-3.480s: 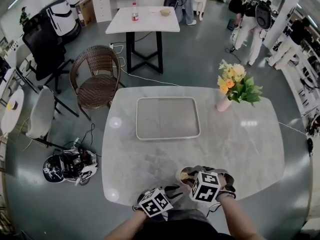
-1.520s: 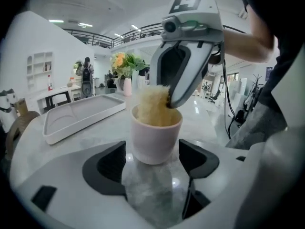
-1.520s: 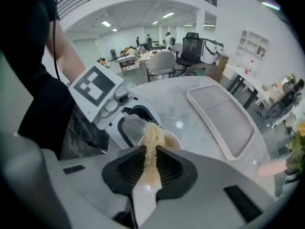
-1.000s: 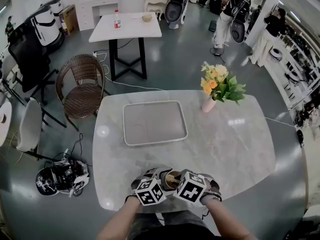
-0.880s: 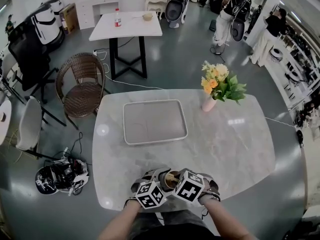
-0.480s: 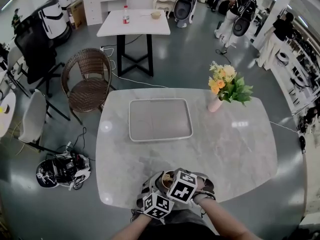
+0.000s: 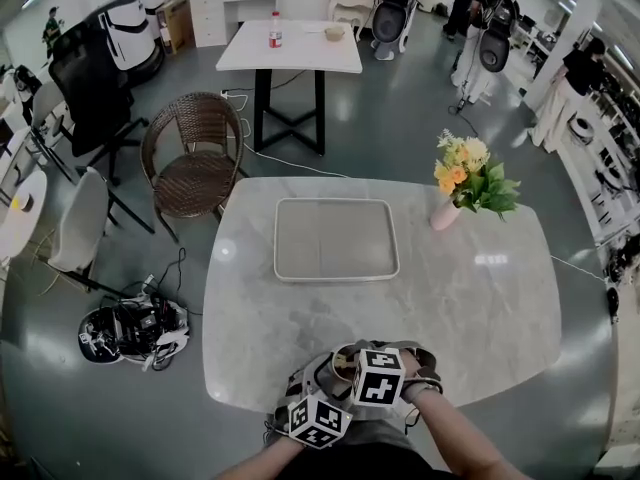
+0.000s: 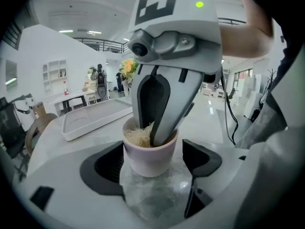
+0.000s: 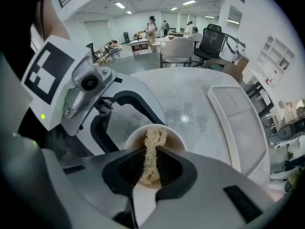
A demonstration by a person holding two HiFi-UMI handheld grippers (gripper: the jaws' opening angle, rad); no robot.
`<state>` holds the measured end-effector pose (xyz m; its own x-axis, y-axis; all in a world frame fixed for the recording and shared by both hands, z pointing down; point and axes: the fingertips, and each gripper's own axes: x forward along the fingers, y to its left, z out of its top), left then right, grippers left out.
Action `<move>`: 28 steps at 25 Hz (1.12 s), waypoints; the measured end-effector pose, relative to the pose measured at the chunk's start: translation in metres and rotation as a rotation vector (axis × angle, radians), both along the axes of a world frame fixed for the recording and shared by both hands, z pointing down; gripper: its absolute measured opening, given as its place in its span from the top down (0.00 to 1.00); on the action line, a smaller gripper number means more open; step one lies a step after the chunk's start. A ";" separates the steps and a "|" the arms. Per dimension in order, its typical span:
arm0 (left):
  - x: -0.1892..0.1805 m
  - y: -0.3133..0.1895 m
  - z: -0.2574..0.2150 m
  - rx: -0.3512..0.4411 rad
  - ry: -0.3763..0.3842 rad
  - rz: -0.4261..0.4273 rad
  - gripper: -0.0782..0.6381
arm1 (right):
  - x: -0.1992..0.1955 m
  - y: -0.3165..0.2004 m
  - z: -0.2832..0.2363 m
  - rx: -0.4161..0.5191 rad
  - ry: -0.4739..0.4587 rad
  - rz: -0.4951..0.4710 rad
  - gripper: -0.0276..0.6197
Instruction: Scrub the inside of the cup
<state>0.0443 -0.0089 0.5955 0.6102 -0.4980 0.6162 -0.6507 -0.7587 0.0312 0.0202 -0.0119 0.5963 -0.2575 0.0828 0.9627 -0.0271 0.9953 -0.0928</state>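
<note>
A pale pink cup point(image 8: 149, 151) stands on the marble table point(image 7: 480, 298) near its front edge. My left gripper point(image 8: 151, 163) has a black pad on each side of the cup and is shut on it. My right gripper point(image 8: 155, 135) comes down from above with its fingers point(image 8: 153, 104) inside the cup. It is shut on a straw-coloured fibre scrubber point(image 9: 151, 151) that reaches down to the cup's inner wall. In the head view the cup point(image 7: 345, 353) is half hidden under the two marker cubes.
A white tray point(image 7: 336, 268) lies mid-table beyond the cup. A pink vase of flowers point(image 7: 468, 180) stands at the far right. A wicker chair point(image 7: 195, 158) and a heap of gear on the floor point(image 7: 130, 328) are to the left of the table.
Both grippers stay at the cup. The right gripper's cube has shifted a little over the cup and the left cube sits nearer the person. The camera view has swung.
</note>
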 end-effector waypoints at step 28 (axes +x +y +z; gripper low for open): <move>-0.009 -0.030 0.000 0.131 0.042 0.240 0.32 | -0.020 -0.010 -0.033 0.094 -0.116 0.143 0.86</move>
